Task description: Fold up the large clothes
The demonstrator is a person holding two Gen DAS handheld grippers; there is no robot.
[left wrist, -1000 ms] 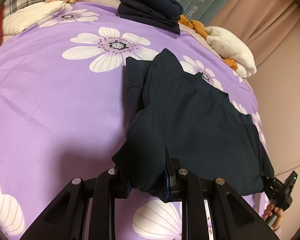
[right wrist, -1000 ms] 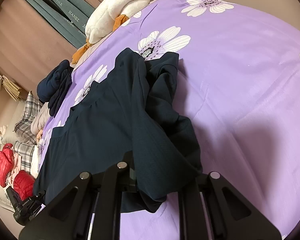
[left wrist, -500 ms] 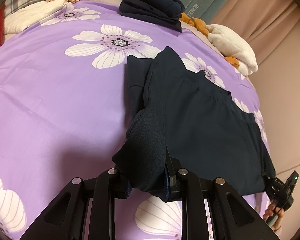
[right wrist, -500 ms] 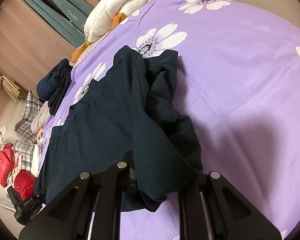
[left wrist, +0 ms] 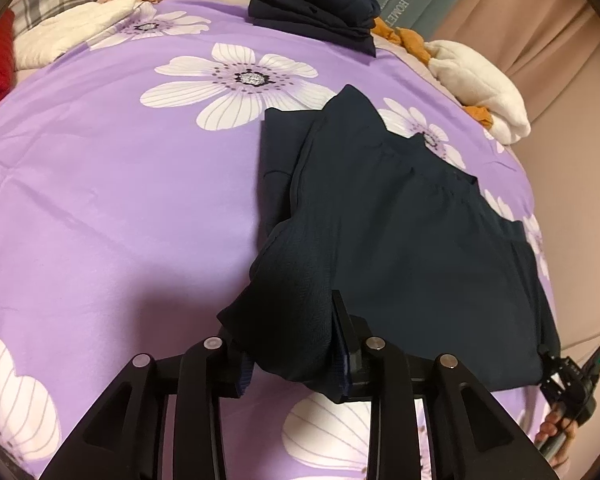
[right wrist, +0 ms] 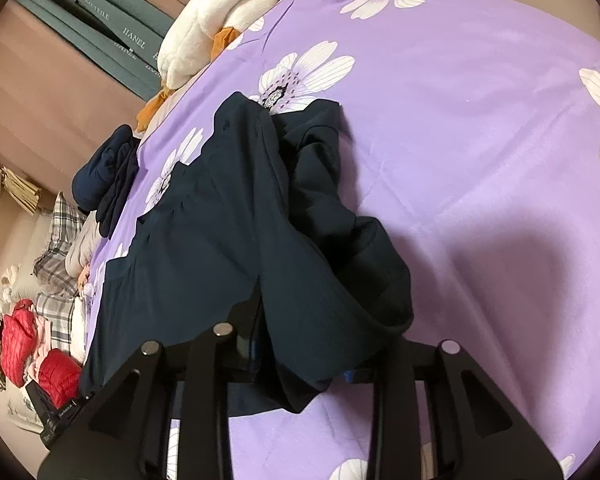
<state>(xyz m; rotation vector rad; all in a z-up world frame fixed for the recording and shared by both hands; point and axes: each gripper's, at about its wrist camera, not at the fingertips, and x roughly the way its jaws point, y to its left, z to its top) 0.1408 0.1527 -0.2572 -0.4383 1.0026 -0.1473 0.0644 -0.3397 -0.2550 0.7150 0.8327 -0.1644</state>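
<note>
A large dark navy garment (left wrist: 412, 240) lies spread on the purple flowered bedsheet (left wrist: 120, 200), its near hem lifted. My left gripper (left wrist: 296, 356) is shut on one corner of the hem, the cloth bunched between the fingers. My right gripper (right wrist: 300, 364) is shut on the other corner of the same garment (right wrist: 204, 264); a sleeve lies crumpled to its right. The right gripper also shows in the left wrist view (left wrist: 568, 376) at the garment's far corner, and the left gripper shows in the right wrist view (right wrist: 56, 412).
A folded stack of navy clothes (left wrist: 316, 12) sits at the far edge of the bed. A white fleece with orange cloth (left wrist: 480, 80) lies beside it. Plaid and red items (right wrist: 32, 340) pile at the bed's end. Curtains hang behind.
Both grippers have pulled slightly back and up with the hem; the garment has stretched a little flatter. Grips have not changed.
</note>
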